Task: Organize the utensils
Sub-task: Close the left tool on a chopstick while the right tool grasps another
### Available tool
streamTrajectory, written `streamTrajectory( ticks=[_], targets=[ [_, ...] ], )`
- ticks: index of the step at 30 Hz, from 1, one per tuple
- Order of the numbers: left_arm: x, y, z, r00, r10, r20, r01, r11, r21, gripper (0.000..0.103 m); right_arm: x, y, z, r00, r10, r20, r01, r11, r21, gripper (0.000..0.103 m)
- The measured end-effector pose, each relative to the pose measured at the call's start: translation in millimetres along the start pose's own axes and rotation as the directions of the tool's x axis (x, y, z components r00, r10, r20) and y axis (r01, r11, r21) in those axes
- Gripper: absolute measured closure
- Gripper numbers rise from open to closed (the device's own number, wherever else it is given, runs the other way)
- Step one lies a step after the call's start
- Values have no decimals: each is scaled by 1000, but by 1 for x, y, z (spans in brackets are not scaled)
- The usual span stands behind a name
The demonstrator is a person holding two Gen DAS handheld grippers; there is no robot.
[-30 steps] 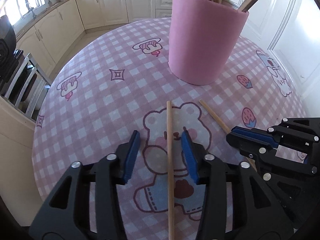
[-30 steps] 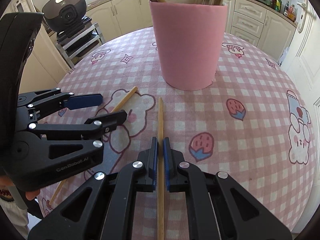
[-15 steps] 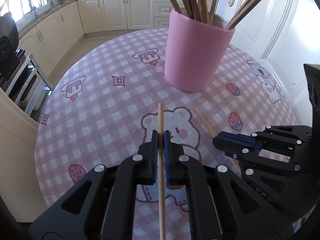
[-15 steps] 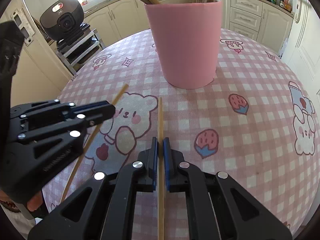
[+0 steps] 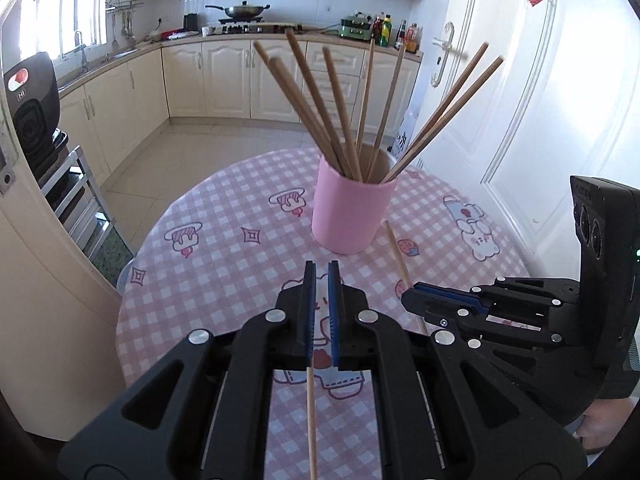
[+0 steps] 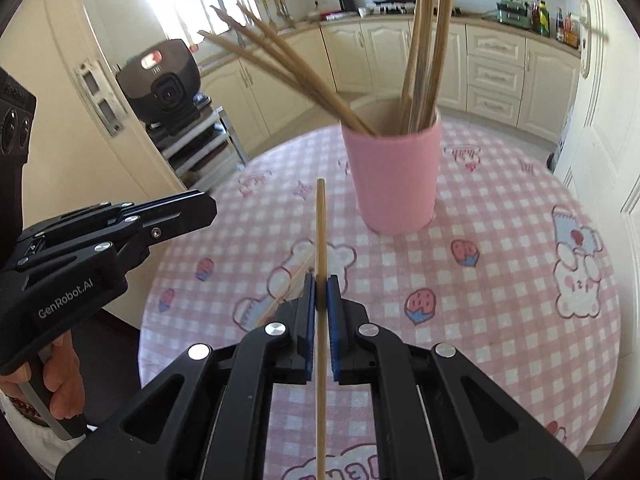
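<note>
A pink cup [image 5: 348, 216] [image 6: 394, 176] holding several wooden chopsticks stands on the round checked table [image 5: 224, 264]. My right gripper [image 6: 321, 280] is shut on a chopstick [image 6: 320, 220] that points toward the cup, lifted clear of the cloth. It also shows in the left wrist view as the right gripper [image 5: 416, 300] with its chopstick [image 5: 396, 252]. My left gripper [image 5: 321, 276] is shut, and only tablecloth shows between its pads. A thin chopstick [image 5: 311, 420] appears below it, seemingly lying on the table. The right wrist view shows that other chopstick [image 6: 286, 294] on the bear print, with the left gripper [image 6: 208, 210] raised to its left.
A black appliance [image 6: 164, 80] sits on a metal rack left of the table. Cream kitchen cabinets [image 5: 228, 76] run along the back, and a white door [image 5: 560, 120] is on the right. A hand [image 6: 60, 380] holds the left gripper's handle.
Both grippers rose and tilted upward, so the cup looks farther. The left jaws closed around a chopstick, which no longer sticks out ahead of them. The right kept its chopstick and lifted it.
</note>
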State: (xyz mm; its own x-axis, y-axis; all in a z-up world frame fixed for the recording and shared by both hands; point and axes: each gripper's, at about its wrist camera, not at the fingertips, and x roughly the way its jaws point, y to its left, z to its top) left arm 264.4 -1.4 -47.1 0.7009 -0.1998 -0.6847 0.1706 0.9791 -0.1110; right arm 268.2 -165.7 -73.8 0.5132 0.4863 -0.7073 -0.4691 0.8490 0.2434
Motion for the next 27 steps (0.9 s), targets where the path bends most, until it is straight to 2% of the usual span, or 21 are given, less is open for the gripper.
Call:
streamTrajectory(
  ticks=[5,7,11,16,18,19,21,27],
  targets=[
    [-20,-5,7,999,-18,31,18,1000,17,97,-24,10,7,999,8,44,-7,1000,-18,98],
    [-18,-5,7,999,-36,8,36,999,7,97,-24,9,9,999,2,36,-1,1000,-28,98],
    [-10,-6,2,999,-30,-18,30,1000,0,96,-13,11,8,1000,-5,8,5,1000,-31,98],
    [17,-2,-8,994,-4,-108,4,1000,0,94,5,7,-1,999,-19,-40,18,1000,-22,98],
    [31,0,-13,989,8,-151,-8,1000,0,68,15,2,-4,998,-20,-66,19,1000,-11,98],
    [35,1,-15,988,19,-152,-19,1000,-1,40,20,-1,-6,997,-20,-78,19,1000,-6,98],
    [45,3,-19,988,45,-148,-45,999,5,40,28,-7,-10,995,-18,-96,19,1000,3,98],
    [88,7,-31,966,43,-257,-40,999,15,40,47,-19,-15,991,-10,-133,14,1000,27,98]
  ],
)
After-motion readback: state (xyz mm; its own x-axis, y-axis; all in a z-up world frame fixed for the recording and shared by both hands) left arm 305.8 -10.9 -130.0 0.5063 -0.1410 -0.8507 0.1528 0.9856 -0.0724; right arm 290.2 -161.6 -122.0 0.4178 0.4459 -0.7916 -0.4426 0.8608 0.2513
